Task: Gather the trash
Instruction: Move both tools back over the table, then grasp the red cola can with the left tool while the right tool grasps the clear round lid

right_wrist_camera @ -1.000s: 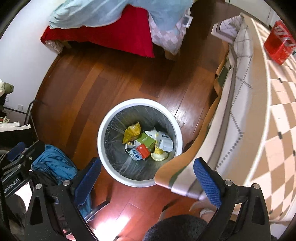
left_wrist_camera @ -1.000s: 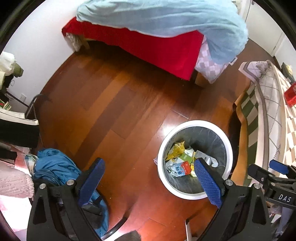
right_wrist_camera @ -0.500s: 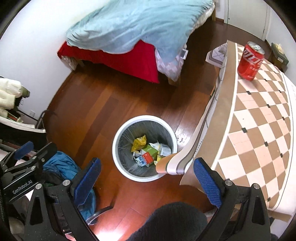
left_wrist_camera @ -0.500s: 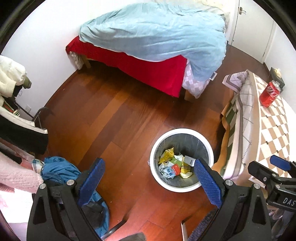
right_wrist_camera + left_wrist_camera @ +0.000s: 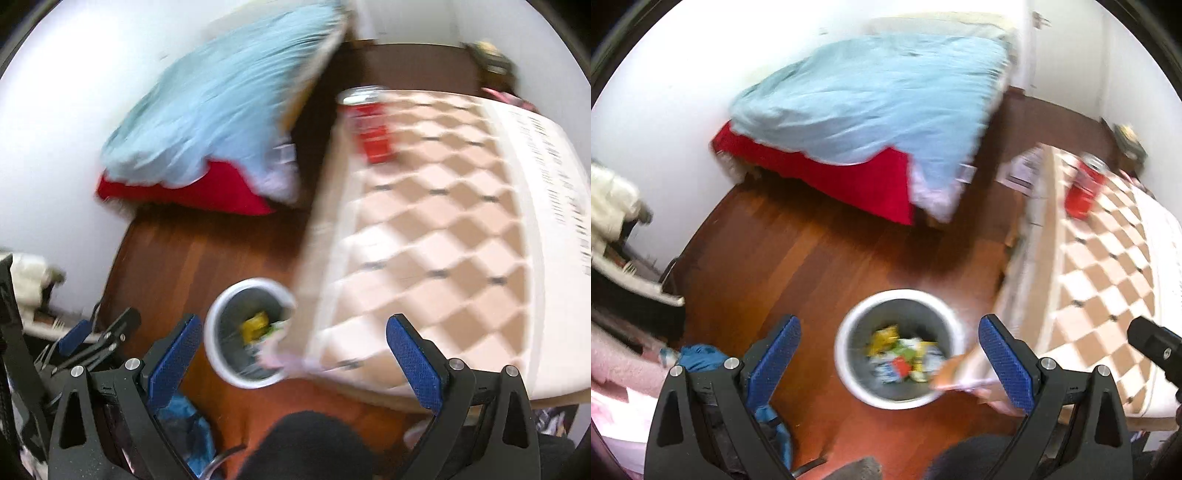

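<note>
A white-rimmed bin lined with a grey bag stands on the wooden floor and holds several wrappers and cartons. A red drink can stands upright at the far end of a table with a checked cloth. My left gripper hangs open high above the bin, nothing between its blue pads. My right gripper is open and empty too, over the table's near corner and the bin. Both views are motion-blurred.
A bed with a light blue duvet and red sheet fills the far side. Blue clothing lies on the floor at left by a rack of clothes. A dark knee shows at the bottom.
Both grippers have risen and tilted up: the bin has shrunk and slid lower, and the table top with the red can has come into fuller view. Both stayed open.
</note>
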`<state>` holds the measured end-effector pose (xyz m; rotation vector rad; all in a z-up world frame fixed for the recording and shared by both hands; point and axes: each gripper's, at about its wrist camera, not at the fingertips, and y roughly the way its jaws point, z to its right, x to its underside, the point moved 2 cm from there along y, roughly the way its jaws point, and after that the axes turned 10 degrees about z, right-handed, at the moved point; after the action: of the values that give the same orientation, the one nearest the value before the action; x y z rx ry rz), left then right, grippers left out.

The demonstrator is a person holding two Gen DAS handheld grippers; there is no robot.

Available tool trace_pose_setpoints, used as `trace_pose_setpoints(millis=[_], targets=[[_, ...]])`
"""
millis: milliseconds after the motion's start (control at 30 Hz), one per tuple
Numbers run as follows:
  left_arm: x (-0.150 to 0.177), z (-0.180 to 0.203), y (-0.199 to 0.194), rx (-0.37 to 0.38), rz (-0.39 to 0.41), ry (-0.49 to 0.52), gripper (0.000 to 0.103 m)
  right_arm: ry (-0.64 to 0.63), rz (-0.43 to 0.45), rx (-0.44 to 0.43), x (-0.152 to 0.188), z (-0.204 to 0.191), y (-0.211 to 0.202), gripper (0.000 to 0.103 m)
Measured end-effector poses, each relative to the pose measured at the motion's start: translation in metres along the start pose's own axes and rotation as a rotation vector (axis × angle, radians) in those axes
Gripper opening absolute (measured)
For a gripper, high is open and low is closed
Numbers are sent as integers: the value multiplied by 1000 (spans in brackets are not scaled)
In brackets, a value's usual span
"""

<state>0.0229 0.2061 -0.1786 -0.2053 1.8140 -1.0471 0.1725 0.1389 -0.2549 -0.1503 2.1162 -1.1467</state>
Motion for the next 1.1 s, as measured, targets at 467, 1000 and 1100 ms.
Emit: trace_pose_setpoints(millis=[467,1000,1100], targets=[[-25,304,84,181,-71,236,99,392,133,398,-108,370,-4,74],[-36,310,102,105,-28,242,99,336,108,409,-132,415,67,44],[-50,277,91,85,14,169,99,302,111,352,-131,386,65,44]])
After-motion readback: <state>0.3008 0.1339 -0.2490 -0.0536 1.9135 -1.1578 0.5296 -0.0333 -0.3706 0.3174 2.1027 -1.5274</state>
